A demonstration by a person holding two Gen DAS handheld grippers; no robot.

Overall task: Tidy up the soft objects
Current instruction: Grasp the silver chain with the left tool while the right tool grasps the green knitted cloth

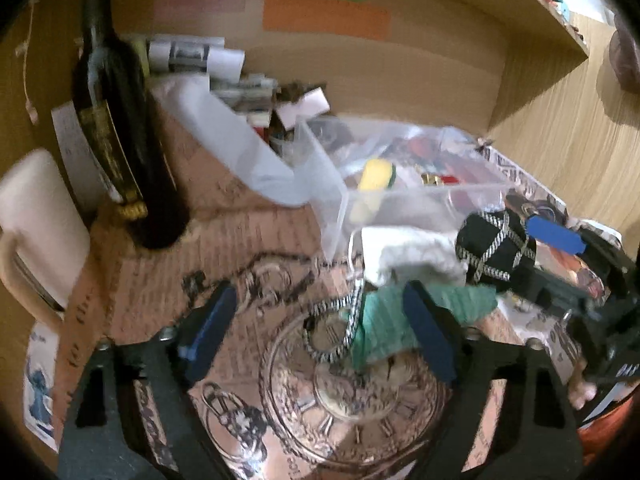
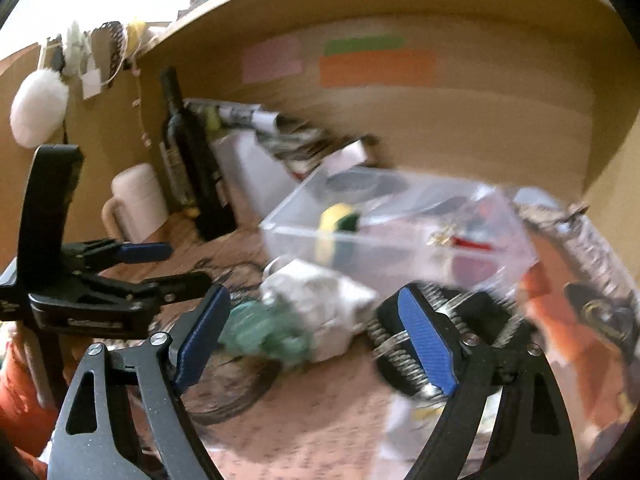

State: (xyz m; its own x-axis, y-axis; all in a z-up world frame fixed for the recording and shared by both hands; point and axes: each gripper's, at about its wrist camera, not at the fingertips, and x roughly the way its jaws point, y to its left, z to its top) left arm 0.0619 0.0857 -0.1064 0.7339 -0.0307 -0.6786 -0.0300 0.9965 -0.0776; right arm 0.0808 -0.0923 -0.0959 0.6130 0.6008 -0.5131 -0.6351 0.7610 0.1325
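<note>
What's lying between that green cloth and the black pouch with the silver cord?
A crumpled white cloth lies between the green cloth and the black pouch, just in front of the clear plastic box. The left wrist view shows it best.

Open desk (image 1: pixel 224 240) lies toward ten o'clock, until the dark bottle (image 1: pixel 120 128) and mug (image 1: pixel 36 216). The clear bin (image 1: pixel 400 184) and heaped cloths (image 1: pixel 412 256) block twelve to two.

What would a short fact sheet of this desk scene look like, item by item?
Setting: patterned desk mat under a wooden shelf
Container: clear plastic bin, yellow sponge inside
Soft items in front of the bin: white cloth, green cloth, black bundle with silver cord
Left gripper: open, empty
Right gripper: open, empty
Other: dark bottle, cream mug
</note>
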